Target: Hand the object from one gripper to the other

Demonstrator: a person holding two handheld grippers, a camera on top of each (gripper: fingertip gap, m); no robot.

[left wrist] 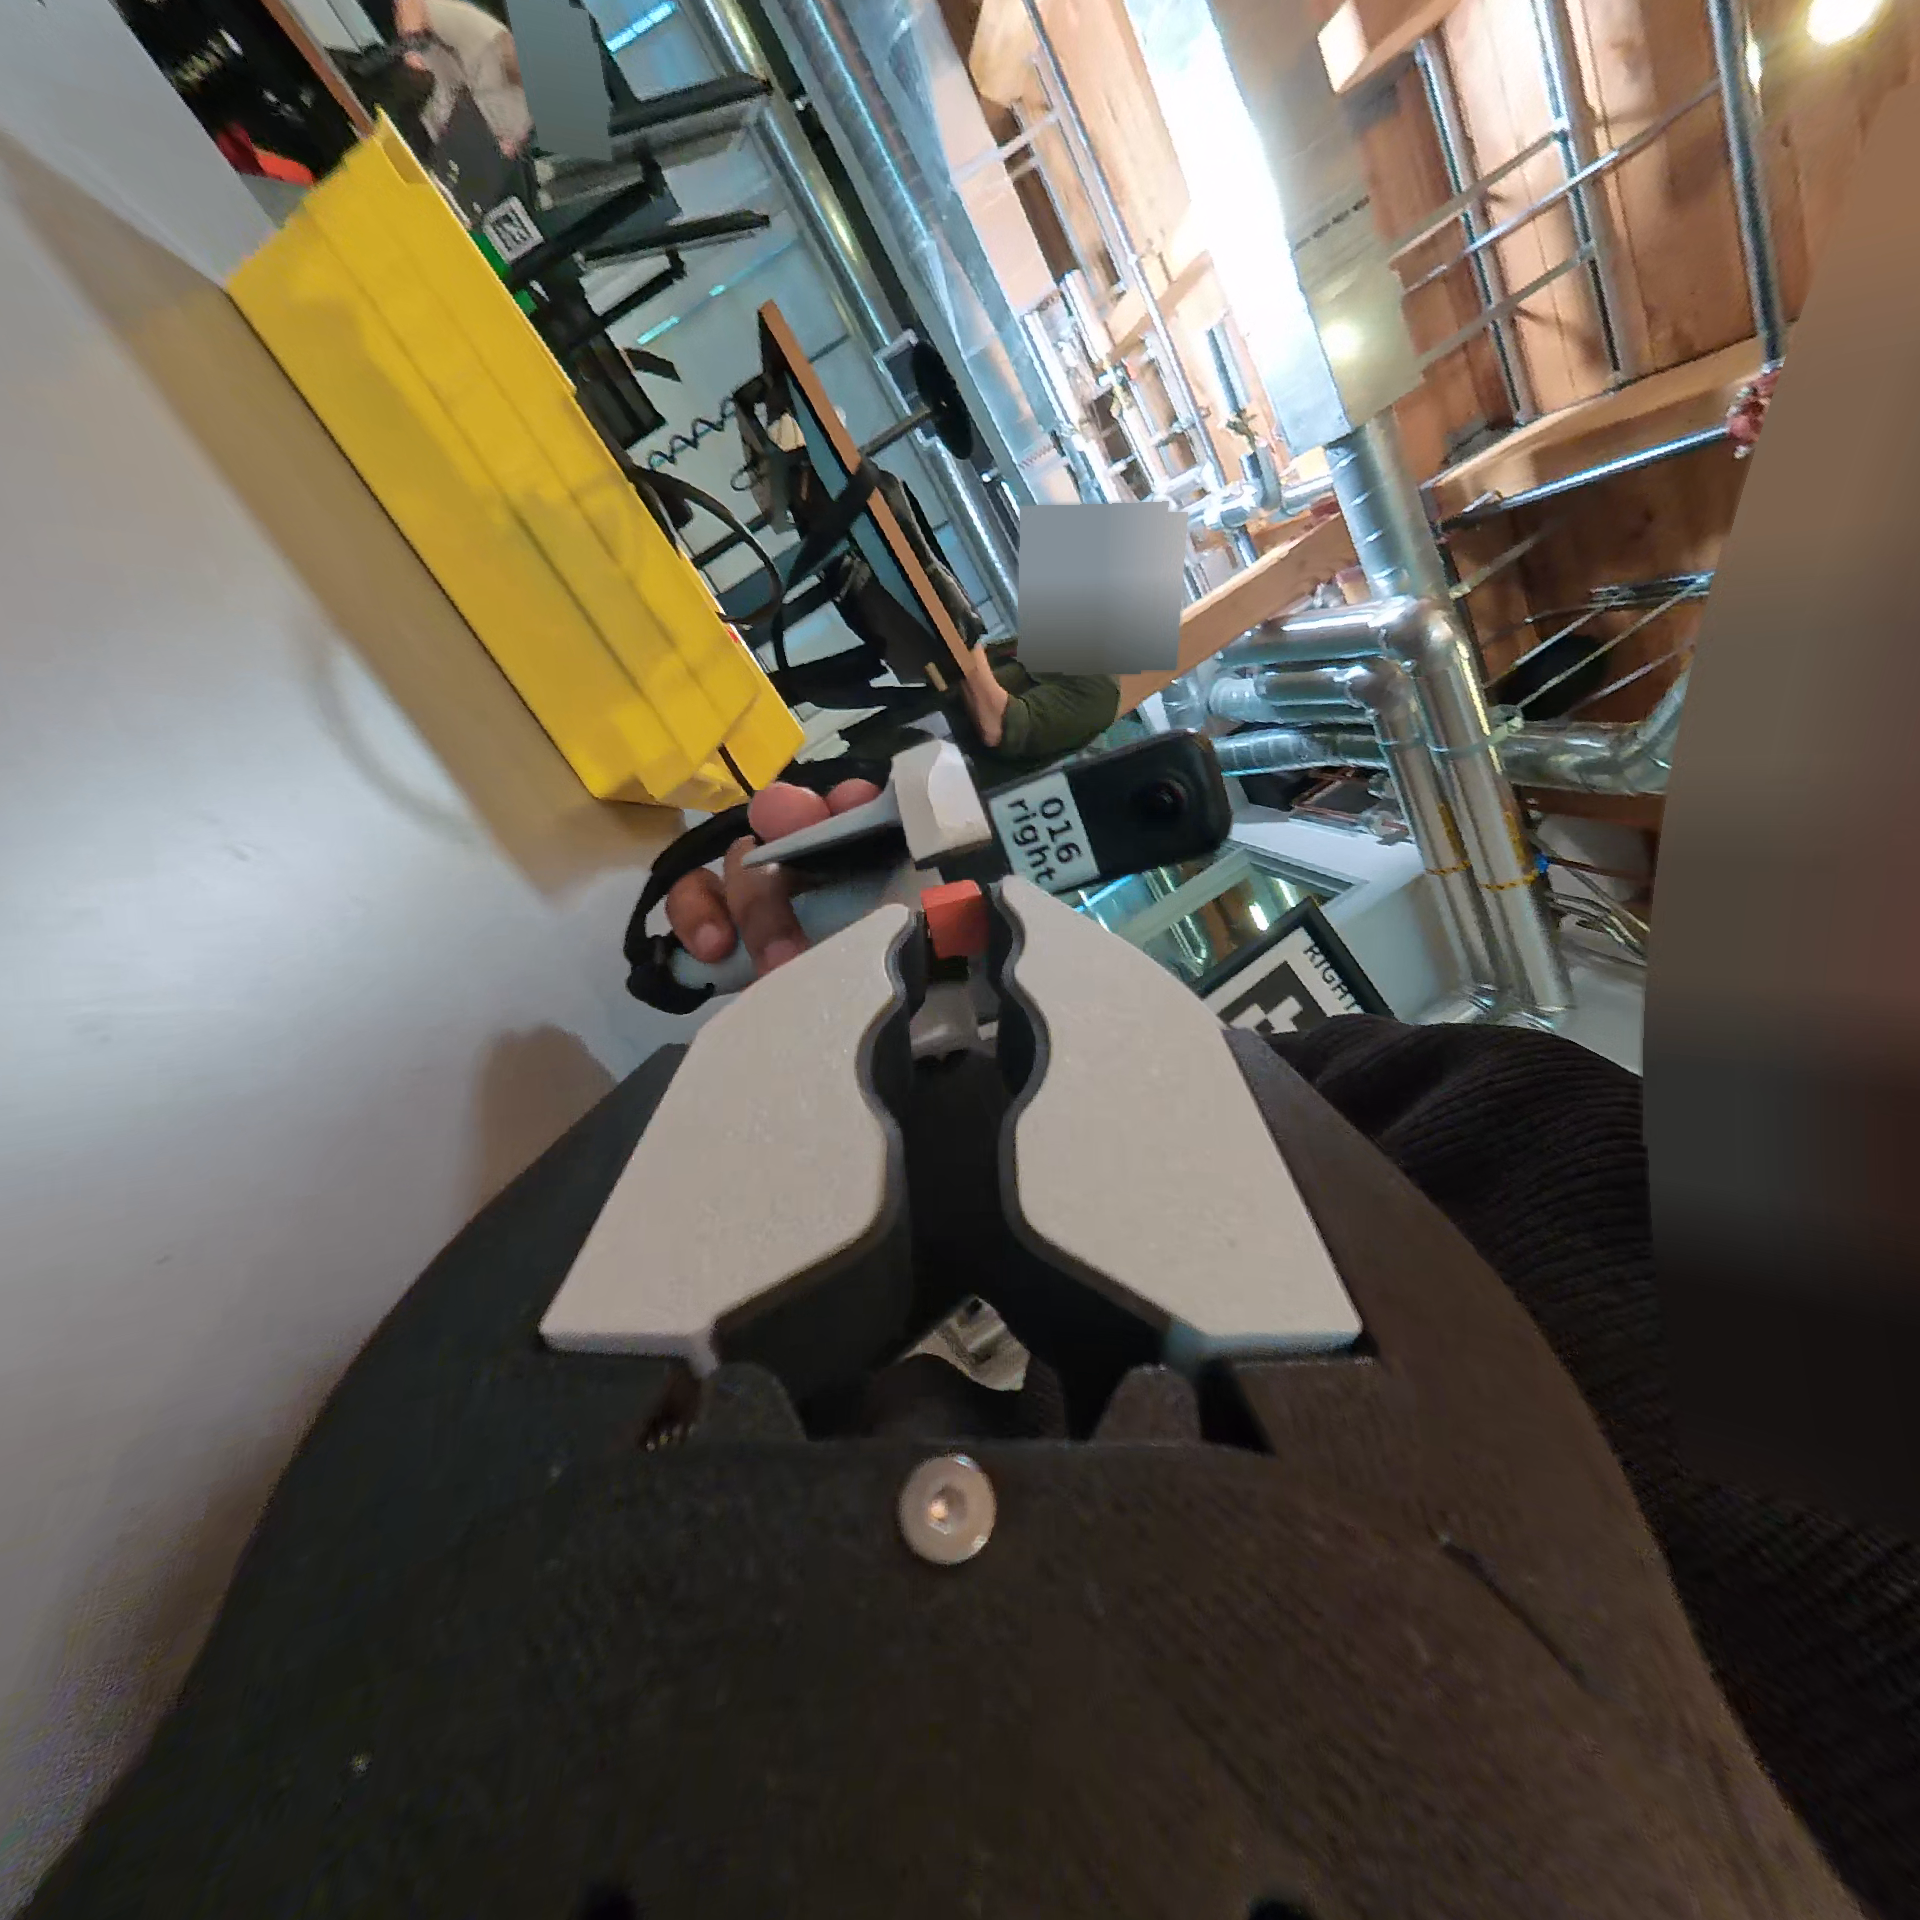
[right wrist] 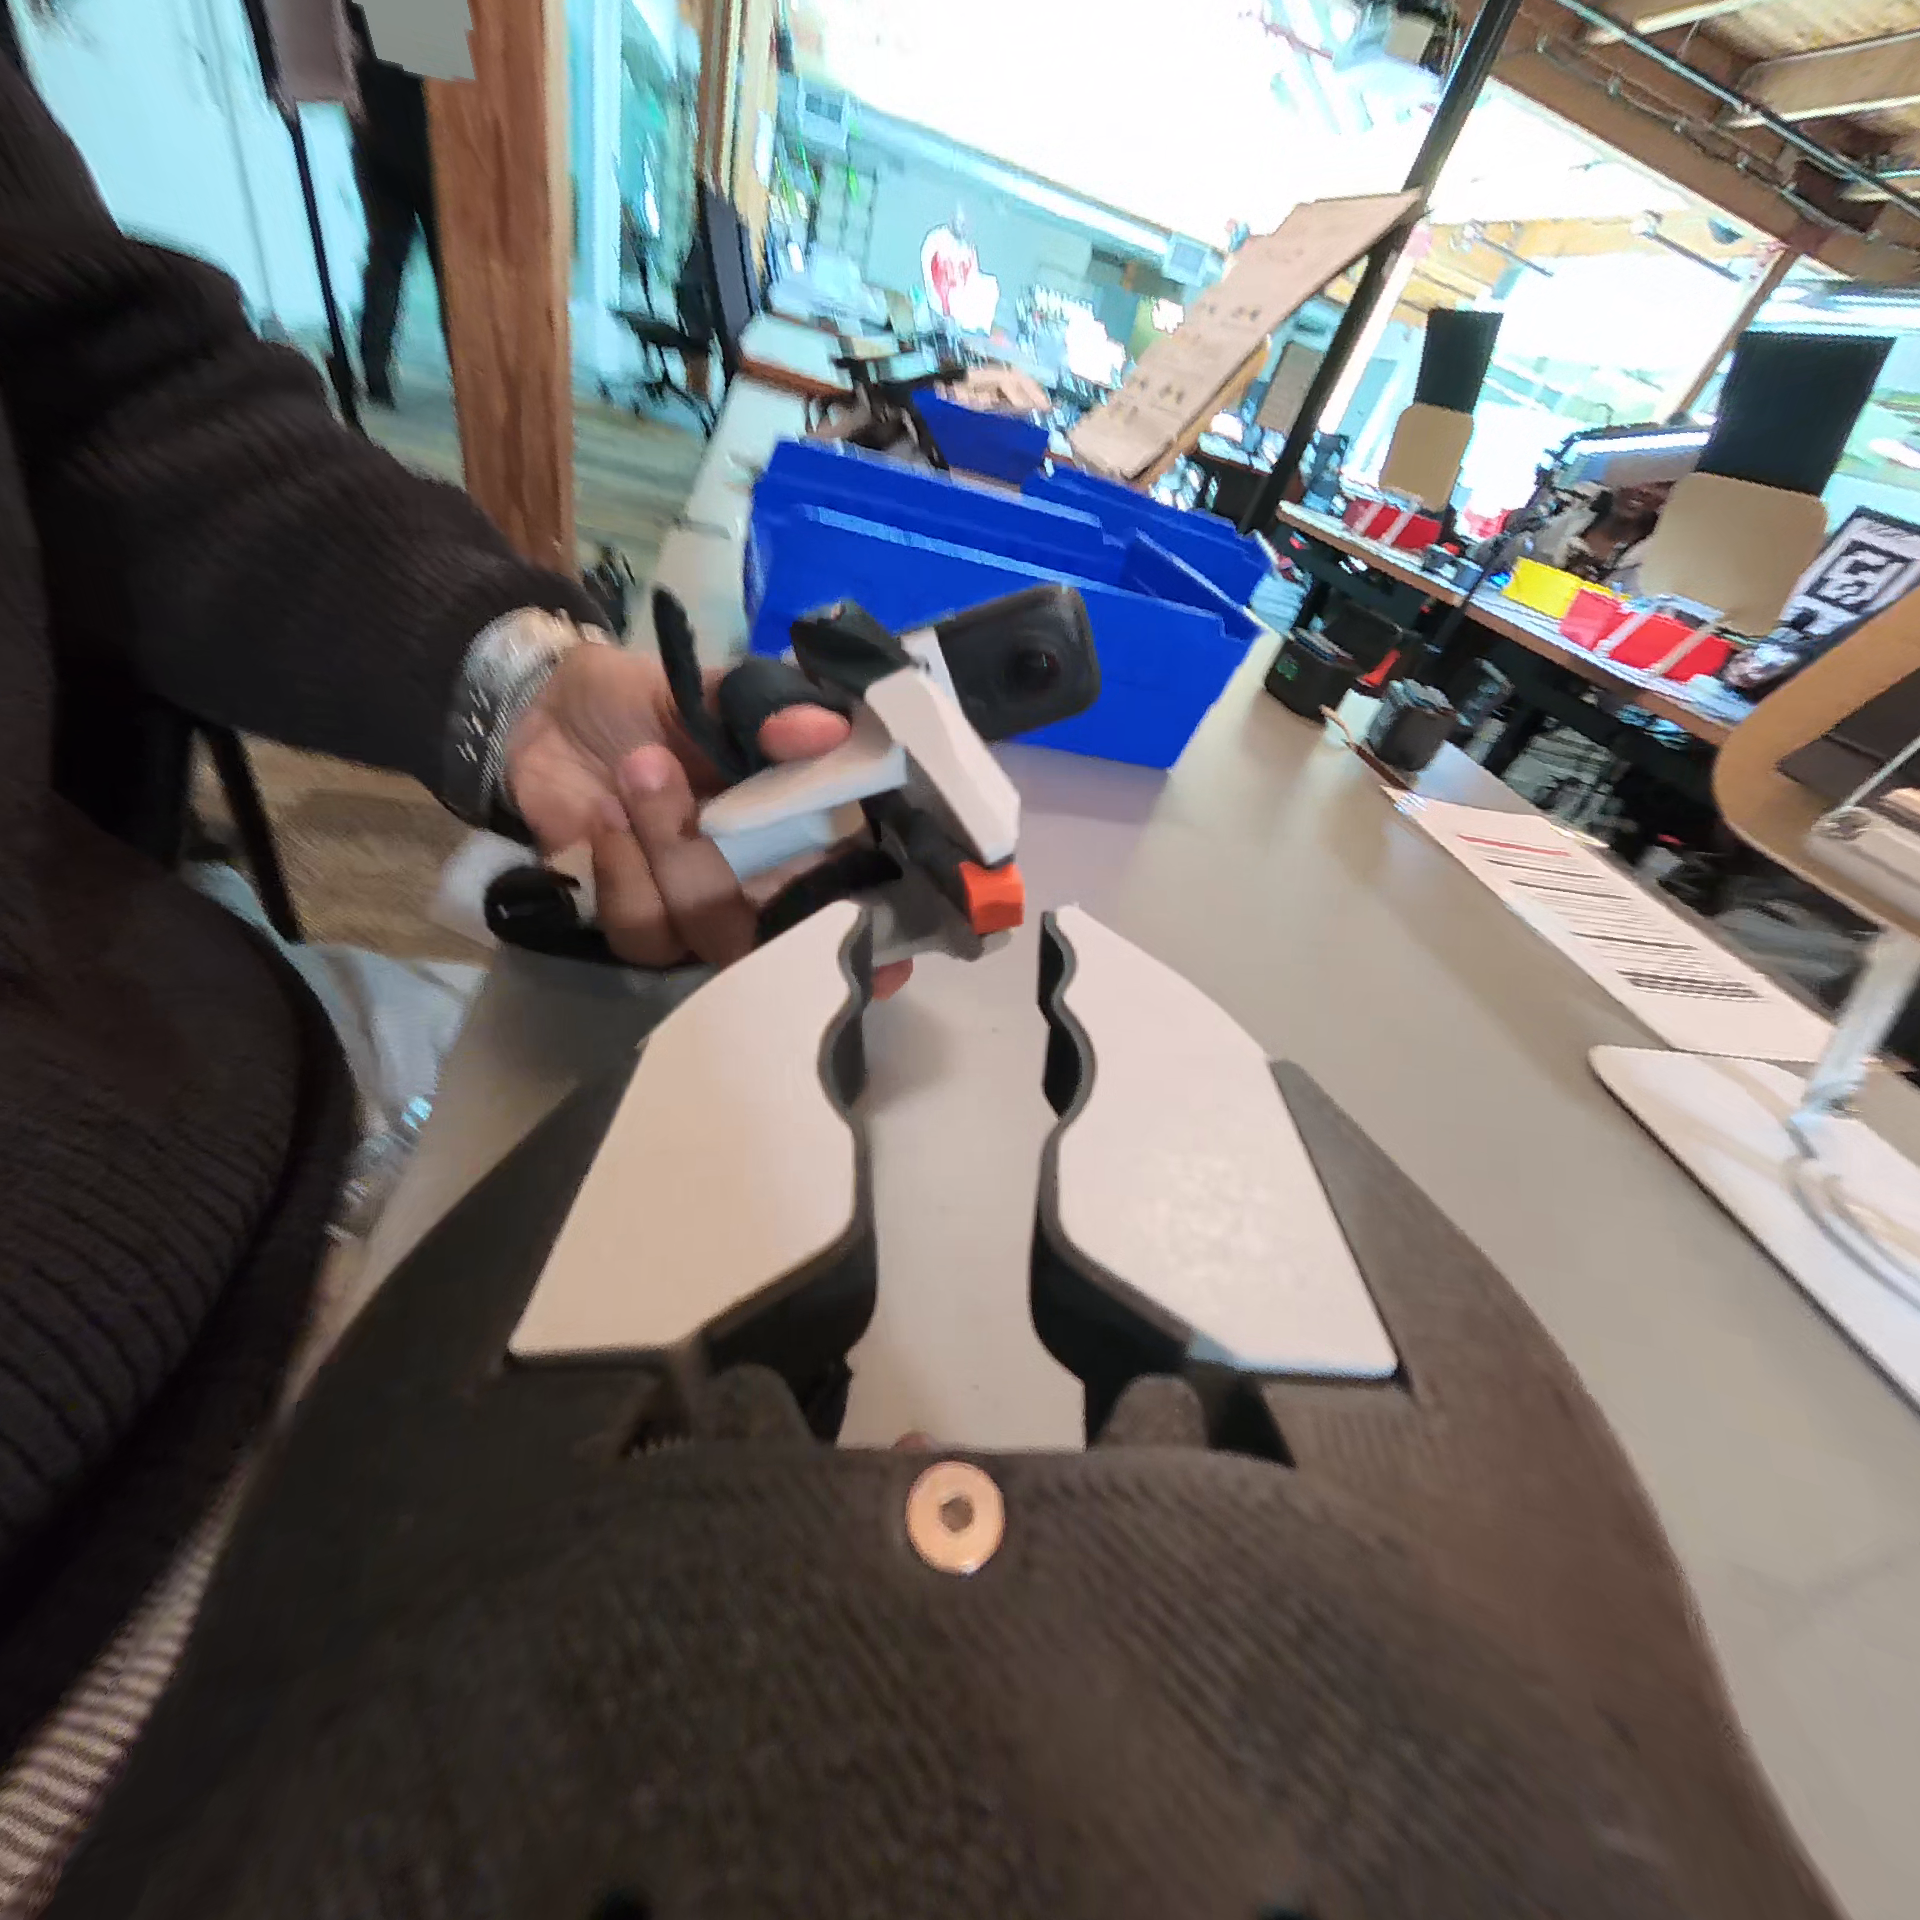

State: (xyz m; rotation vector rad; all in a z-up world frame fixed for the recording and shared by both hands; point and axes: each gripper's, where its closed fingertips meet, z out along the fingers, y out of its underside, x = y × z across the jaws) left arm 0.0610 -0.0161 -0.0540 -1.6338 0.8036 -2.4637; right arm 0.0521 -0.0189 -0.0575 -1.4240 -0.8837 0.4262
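- On the pale table (right wrist: 1299, 935), there was open room straight ahead of both tools; a blue bin (right wrist: 935, 582) stood farther back, and a printed sheet (right wrist: 1600, 914) lay off to the right near the edge.
- In the left wrist view, a yellow bin (left wrist: 499, 520) sat on the table's left side, well apart from the tools.
- The right gripper (right wrist: 956, 923) had its fingers spread with a clear gap, holding nothing; the table showed between them.
- The left gripper (left wrist: 958, 935) had its fingers drawn almost together, pinching the orange block (left wrist: 954, 909) at the very tips.
- The left hand (right wrist: 623, 790) held that gripper above the table, angled down toward the right one.
- The orange block was just beyond the right gripper's fingertips, in line with their gap, not between them.
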